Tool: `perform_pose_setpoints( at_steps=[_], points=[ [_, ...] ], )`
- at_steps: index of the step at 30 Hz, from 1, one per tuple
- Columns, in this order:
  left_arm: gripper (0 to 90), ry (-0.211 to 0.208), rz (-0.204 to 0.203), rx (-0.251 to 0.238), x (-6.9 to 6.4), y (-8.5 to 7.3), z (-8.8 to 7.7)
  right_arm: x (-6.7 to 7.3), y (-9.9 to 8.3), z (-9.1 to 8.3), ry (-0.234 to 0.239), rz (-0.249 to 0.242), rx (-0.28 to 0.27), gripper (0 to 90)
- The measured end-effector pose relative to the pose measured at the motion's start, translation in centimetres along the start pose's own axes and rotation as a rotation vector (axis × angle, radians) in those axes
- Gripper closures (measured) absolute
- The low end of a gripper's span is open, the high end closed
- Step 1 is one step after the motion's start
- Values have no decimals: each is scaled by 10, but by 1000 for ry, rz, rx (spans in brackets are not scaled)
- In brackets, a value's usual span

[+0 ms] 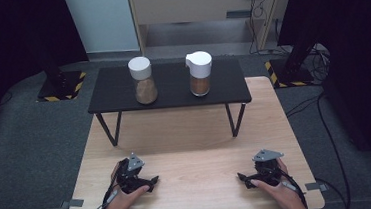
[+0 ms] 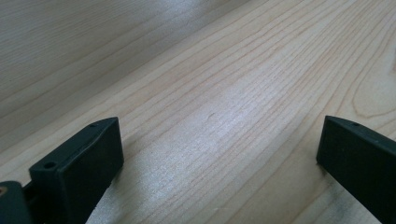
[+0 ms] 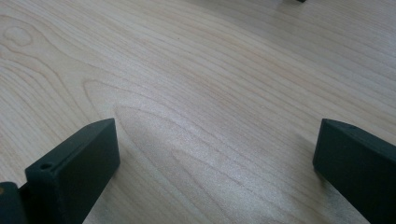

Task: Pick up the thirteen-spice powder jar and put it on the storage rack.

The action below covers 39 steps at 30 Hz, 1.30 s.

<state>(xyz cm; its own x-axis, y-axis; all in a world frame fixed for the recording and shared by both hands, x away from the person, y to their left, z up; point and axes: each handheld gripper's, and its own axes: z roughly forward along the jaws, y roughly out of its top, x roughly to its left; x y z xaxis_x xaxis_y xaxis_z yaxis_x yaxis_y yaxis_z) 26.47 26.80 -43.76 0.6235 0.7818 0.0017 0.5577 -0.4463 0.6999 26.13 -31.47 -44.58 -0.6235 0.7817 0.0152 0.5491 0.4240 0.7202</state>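
We rest both grippers on the near end of a pale wooden table (image 1: 191, 134), the left gripper (image 1: 149, 183) and the right gripper (image 1: 243, 179) pointing inward at each other, well apart. Both stand with jaws spread wide and nothing between them; the two gripper views show bare, fine-grained wood between the matte black, blocky pads.

The things nearest our reach sit far off on a low black shelf (image 1: 113, 97) with thin angled legs. The left jar (image 1: 144, 81) is a rounded glass flask with a broad white cap, brown powder filling its belly. The right jar (image 1: 199, 74) is a straight glass cylinder with a white spouted lid, holding a similar brown fill.

As we see it, the risks lie in the reach. Both jars are tall, smooth glass on a raised, slick-looking top, so a jaw arriving off-centre could nudge one over or slide it toward the shelf edge. The flask narrows toward its cap, and pads closing on that slope may slip upward. A grip on either lid rather than the glass could loosen it and spill powder. The trailing cables (image 1: 104, 207) might also drag at a lift.
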Motion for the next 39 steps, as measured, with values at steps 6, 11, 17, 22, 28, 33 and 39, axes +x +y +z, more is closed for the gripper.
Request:
perform_pose_setpoints(
  at_steps=[6,11,17,22,28,33,39],
  points=[
    [0,0,0,0,0,0,0,4,-1,-1,2,-3,0,13],
    [0,0,0,0,0,0,0,4,-1,-1,0,-3,0,13],
    [0,1,-1,0,0,0,0,7,-1,-1,-10,8,0,12],
    [0,1,0,0,0,0,0,8,-1,-1,-11,9,0,12],
    [0,0,-1,1,0,0,0,8,-1,-1,-11,11,0,12],
    [0,0,0,1,0,0,0,8,-1,-1,-11,9,0,13],
    [0,0,0,1,0,0,0,8,-1,-1,-12,11,0,13]
  ],
)
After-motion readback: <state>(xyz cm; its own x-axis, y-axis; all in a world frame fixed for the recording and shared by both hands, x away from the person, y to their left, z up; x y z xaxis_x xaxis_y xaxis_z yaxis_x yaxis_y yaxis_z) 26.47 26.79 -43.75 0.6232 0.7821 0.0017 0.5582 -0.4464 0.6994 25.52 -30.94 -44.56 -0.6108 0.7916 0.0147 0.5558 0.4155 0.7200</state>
